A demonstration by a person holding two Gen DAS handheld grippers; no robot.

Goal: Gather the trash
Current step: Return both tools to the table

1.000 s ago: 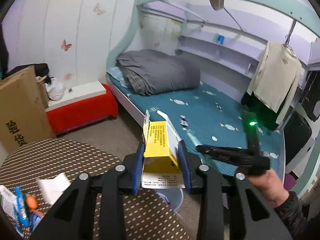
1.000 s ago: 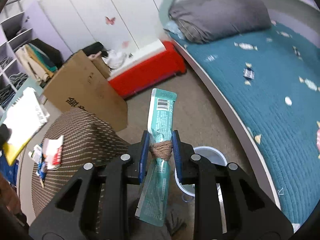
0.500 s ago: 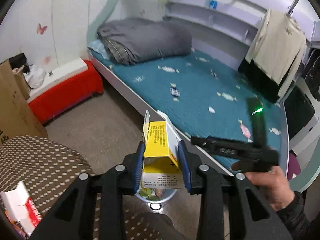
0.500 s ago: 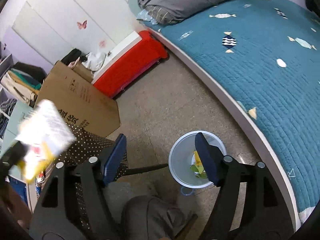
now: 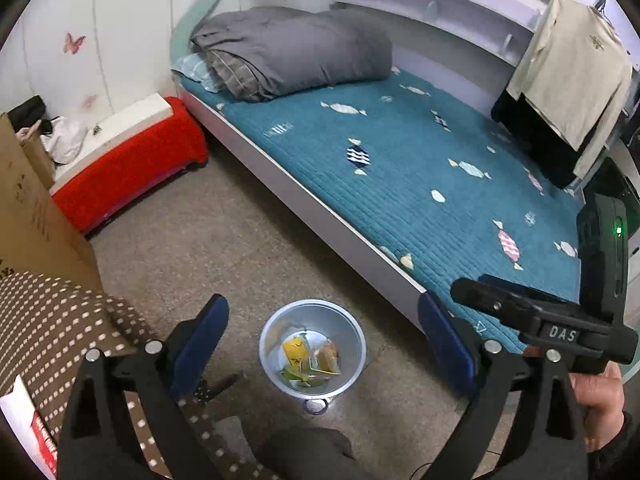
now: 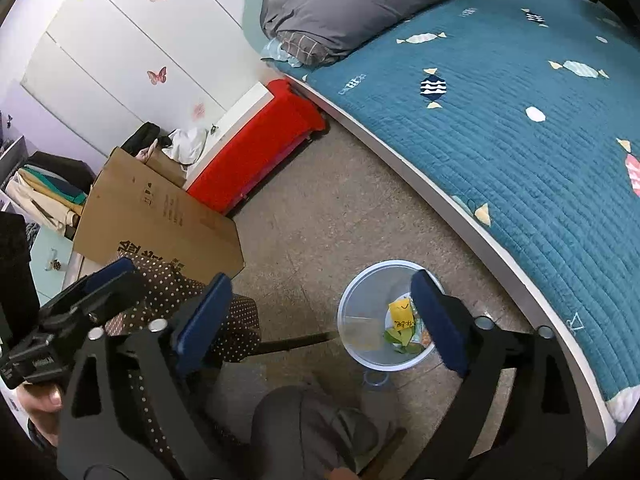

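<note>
Both tools over the bin (image 5: 312, 346), both spread wide, nothing between the fingers. Drop step looks done on my side: trash sits at the bottom of the bin, a yellow box (image 5: 295, 349) plus some green and orange wrappers beside it. Same pile shows from the right wrist view, yellow box (image 6: 402, 312) against the far wall.

Left tool (image 5: 324, 344): released, blue pads well apart, bin centred in the gap below. Touching nothing.

Right tool (image 6: 320, 318): also released, jaws fully apart. Its right finger overlaps the bin rim (image 6: 348, 300) in view, but I judge it's above, not in contact. Can't confirm height from these angles.

Bin stands on the floor, between the bed (image 5: 400, 168) edge and the dotted worktop (image 5: 52, 320).

Next, as I read it: back to the worktop for more. A white-and-red carton (image 5: 28, 424) sits at the near left corner of the left view, likely the next pick. Needs the left tool swung left and down, jaws kept open until they straddle the carton, then close on its narrow faces. It's light cardboard, so modest grip; too hard and it crushes, which is fine for trash but may slip out sideways.

Rest of the worktop is out of frame, so can't say how much is left.
</note>
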